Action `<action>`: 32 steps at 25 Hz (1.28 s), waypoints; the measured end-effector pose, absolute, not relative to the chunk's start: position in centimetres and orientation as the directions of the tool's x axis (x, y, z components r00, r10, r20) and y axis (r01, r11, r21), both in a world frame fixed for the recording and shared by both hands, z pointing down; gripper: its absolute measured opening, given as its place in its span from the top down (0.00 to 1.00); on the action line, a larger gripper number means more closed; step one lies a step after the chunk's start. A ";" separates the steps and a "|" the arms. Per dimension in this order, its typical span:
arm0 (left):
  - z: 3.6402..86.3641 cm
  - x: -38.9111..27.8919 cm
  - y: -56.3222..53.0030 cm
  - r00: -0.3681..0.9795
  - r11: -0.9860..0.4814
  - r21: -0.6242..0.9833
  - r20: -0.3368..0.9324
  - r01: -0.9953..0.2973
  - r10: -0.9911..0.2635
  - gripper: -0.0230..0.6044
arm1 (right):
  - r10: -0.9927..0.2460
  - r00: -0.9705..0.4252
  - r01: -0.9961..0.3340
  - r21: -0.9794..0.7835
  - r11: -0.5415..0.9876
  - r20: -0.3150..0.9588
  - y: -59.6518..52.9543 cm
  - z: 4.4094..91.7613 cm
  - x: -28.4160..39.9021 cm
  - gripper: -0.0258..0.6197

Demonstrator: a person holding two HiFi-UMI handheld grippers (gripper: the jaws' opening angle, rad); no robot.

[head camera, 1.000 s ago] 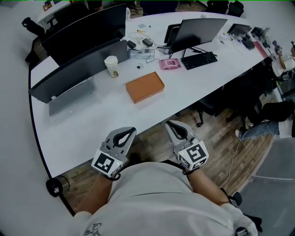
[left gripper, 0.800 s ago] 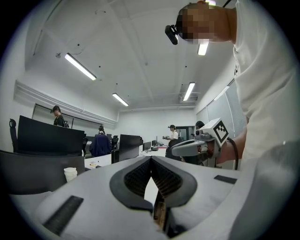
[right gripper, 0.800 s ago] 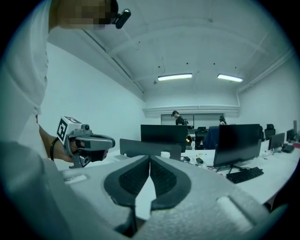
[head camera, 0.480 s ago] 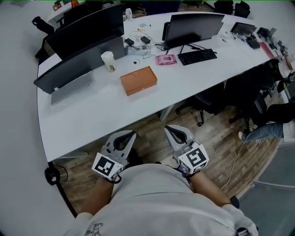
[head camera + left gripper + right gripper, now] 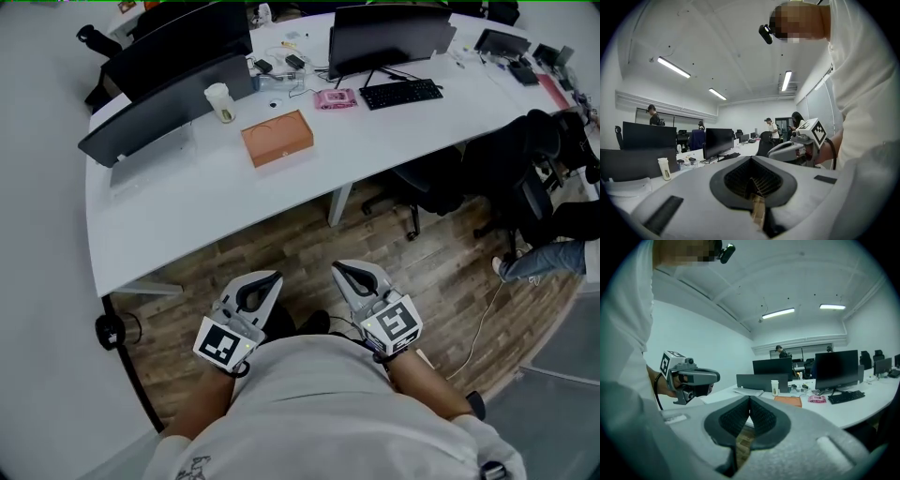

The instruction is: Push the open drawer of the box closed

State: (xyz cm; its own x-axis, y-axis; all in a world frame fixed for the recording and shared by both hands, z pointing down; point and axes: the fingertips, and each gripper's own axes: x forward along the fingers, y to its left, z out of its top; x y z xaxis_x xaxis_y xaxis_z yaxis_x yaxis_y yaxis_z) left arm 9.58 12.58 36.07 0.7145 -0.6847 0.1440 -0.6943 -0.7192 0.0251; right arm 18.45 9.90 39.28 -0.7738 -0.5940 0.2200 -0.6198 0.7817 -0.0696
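Near the waist, the left gripper and right gripper sit closed and empty, well apart from the box on the far desk: probably idle, not pushing

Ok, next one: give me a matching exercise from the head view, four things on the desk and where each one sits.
Things:
1 orange box
2 cup
3 pink packet
4 keyboard

Places:
A in front of a dark monitor
B upright, left of and beyond the box
C between box and keyboard
D on open desk, right of the cup, nearer the person

Pairs: 1-D, 2-B, 3-C, 4-A
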 end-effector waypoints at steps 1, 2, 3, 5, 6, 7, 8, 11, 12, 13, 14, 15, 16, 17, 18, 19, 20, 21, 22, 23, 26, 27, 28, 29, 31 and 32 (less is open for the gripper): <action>35.9 9.6 13.2 0.710 -0.716 0.021 0.147 -0.698 -0.688 0.96 | -0.595 -0.774 -0.621 -0.071 0.781 0.218 10.4 39.1 18.6 0.96; 35.6 9.4 13.8 0.706 -0.712 0.019 0.150 -0.702 -0.692 0.96 | -0.598 -0.772 -0.623 -0.070 0.779 0.214 10.7 38.7 18.7 0.96; 35.4 9.1 14.3 0.702 -0.708 0.017 0.152 -0.706 -0.696 0.96 | -0.601 -0.771 -0.624 -0.065 0.778 0.210 11.0 38.3 18.7 0.96; 35.2 8.7 15.2 0.700 -0.707 0.007 0.152 -0.707 -0.698 0.96 | -0.606 -0.771 -0.625 -0.050 0.779 0.195 11.5 37.6 18.6 0.96; 35.3 8.6 15.7 0.704 -0.712 0.001 0.152 -0.702 -0.694 0.97 | -0.607 -0.773 -0.624 -0.043 0.781 0.184 11.9 37.4 18.7 0.96; 35.3 8.6 16.2 0.710 -0.719 -0.002 0.154 -0.695 -0.687 0.96 | -0.608 -0.775 -0.622 -0.039 0.782 0.172 12.5 37.4 18.7 0.96; 35.4 8.6 16.8 0.715 -0.725 -0.002 0.156 -0.689 -0.681 0.96 | -0.612 -0.774 -0.624 -0.037 0.780 0.163 13.0 37.4 18.8 0.96; 34.7 7.5 18.4 0.725 -0.732 -0.001 0.143 -0.681 -0.674 0.96 | -0.626 -0.764 -0.638 -0.034 0.769 0.155 14.3 37.0 18.1 0.96; 34.4 7.0 19.0 0.726 -0.733 -0.003 0.135 -0.680 -0.674 0.96 | -0.627 -0.763 -0.638 -0.036 0.769 0.156 14.9 36.9 17.6 0.96; 34.1 6.3 19.8 0.727 -0.734 -0.003 0.130 -0.679 -0.674 0.96 | -0.625 -0.764 -0.637 -0.036 0.770 0.160 15.7 36.8 17.0 0.96; 33.8 5.5 20.7 0.728 -0.734 0.000 0.127 -0.679 -0.674 0.96 | -0.622 -0.766 -0.634 -0.033 0.773 0.164 16.6 36.7 16.3 0.96; 33.6 4.7 21.6 0.728 -0.733 0.004 0.125 -0.680 -0.675 0.96 | -0.619 -0.767 -0.631 -0.028 0.775 0.167 17.5 36.5 15.5 0.96; 33.4 3.7 22.5 0.726 -0.731 0.009 0.122 -0.682 -0.676 0.96 | -0.616 -0.769 -0.629 -0.025 0.777 0.170 18.3 36.3 14.6 0.96; 33.2 2.6 23.4 0.724 -0.728 0.014 0.120 -0.685 -0.679 0.97 | -0.614 -0.771 -0.626 -0.023 0.780 0.171 19.2 36.1 13.7 0.96; 33.1 1.5 24.2 0.721 -0.724 0.019 0.118 -0.689 -0.683 0.96 | -0.611 -0.772 -0.623 -0.020 0.782 0.173 20.0 36.0 12.7 0.96; 33.1 0.3 25.0 0.717 -0.720 0.022 0.117 -0.693 -0.687 0.96 | -0.609 -0.774 -0.621 -0.016 0.784 0.175 20.8 35.9 11.7 0.96; 33.2 -0.8 25.8 0.714 -0.717 0.022 0.117 -0.696 -0.690 0.96 | -0.608 -0.774 -0.619 -0.010 0.785 0.177 21.7 35.8 10.8 0.96; 33.3 -1.8 26.7 0.713 -0.716 0.022 0.116 -0.698 -0.692 0.96 | -0.607 -0.774 -0.618 -0.005 0.786 0.178 22.6 35.6 10.0 0.96; 33.4 -2.7 27.6 0.712 -0.715 0.024 0.116 -0.699 -0.693 0.96 | -0.607 -0.774 -0.618 -0.002 0.787 0.178 23.6 35.5 9.2 0.96; 33.4 -3.5 28.5 0.712 -0.714 0.026 0.114 -0.700 -0.693 0.96 | -0.608 -0.774 -0.618 0.000 0.786 0.178 24.6 35.3 8.6 0.96; 33.5 -5.8 31.0 0.713 -0.715 0.035 0.113 -0.699 -0.692 0.96 | -0.614 -0.770 -0.623 0.004 0.782 0.176 27.4 35.0 6.7 0.96; 33.5 -6.5 31.8 0.714 -0.715 0.038 0.110 -0.698 -0.691 0.96 | -0.617 -0.767 -0.625 0.008 0.780 0.177 28.3 35.0 6.1 0.96; 33.6 -7.1 32.5 0.715 -0.715 0.041 0.106 -0.697 -0.691 0.96 | -0.619 -0.764 -0.627 0.014 0.779 0.180 29.2 35.0 5.6 0.96; 33.7 -7.7 33.3 0.716 -0.716 0.045 0.104 -0.697 -0.690 0.96 | -0.621 -0.763 -0.628 0.020 0.778 0.182 30.1 35.1 5.1 0.96; 34.0 -8.7 34.6 0.718 -0.718 0.048 0.105 -0.694 -0.688 0.97 | -0.621 -0.763 -0.627 0.030 0.779 0.181 31.7 35.1 4.2 0.96; 34.2 -9.1 35.1 0.719 -0.718 0.048 0.102 -0.694 -0.688 0.96 | -0.620 -0.764 -0.625 0.034 0.780 0.180 32.5 35.2 3.8 0.96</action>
